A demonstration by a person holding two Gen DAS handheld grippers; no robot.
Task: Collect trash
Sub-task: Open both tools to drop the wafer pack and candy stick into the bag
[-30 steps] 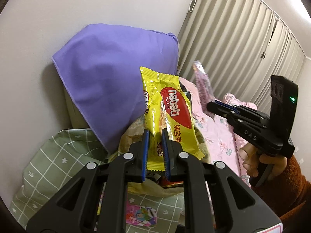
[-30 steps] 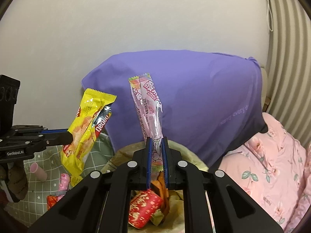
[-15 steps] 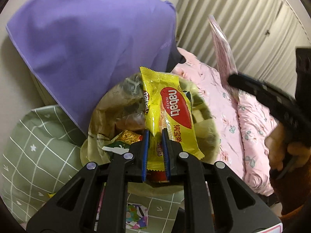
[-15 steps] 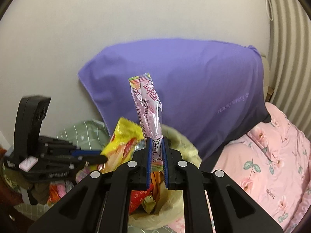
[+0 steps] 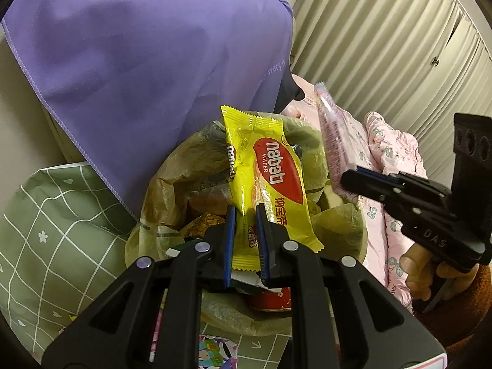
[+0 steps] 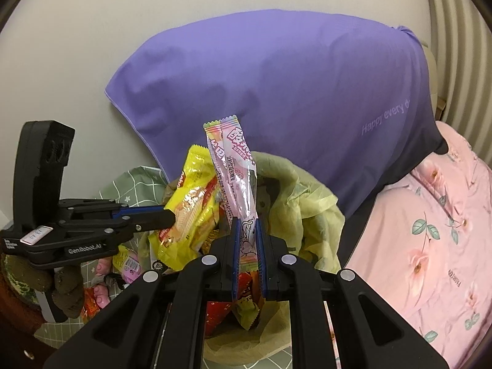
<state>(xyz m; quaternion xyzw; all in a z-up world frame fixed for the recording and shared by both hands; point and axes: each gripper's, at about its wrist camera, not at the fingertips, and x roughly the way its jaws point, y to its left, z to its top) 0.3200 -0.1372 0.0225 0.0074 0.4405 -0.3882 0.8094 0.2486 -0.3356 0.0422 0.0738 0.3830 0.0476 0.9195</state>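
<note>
My left gripper [image 5: 245, 218] is shut on a yellow Nabati wafer wrapper [image 5: 270, 172], which stands up over the open mouth of a bin lined with a yellowish bag [image 5: 172, 184]. My right gripper [image 6: 246, 230] is shut on a long pink candy wrapper [image 6: 236, 166], also held upright above that bag [image 6: 307, 196]. The right wrist view shows the left gripper [image 6: 167, 213] at the left with the yellow wrapper [image 6: 190, 203] over the bin. In the left wrist view the right gripper [image 5: 350, 178] comes in from the right, holding the pink wrapper [image 5: 333, 144]. Several wrappers lie inside the bin.
A purple cloth [image 5: 138, 61] drapes behind the bin against the wall. A pink floral quilt [image 6: 430, 230] lies to the right, a green checked cloth [image 5: 46, 230] to the left with small wrappers [image 6: 123, 261] on it. Pleated curtains [image 5: 384, 46] hang at the back right.
Both grippers have come down and tilted toward the bin, which now fills the lower middle of each view. The two wrappers have drawn close together over its mouth. Both grips are unchanged.
</note>
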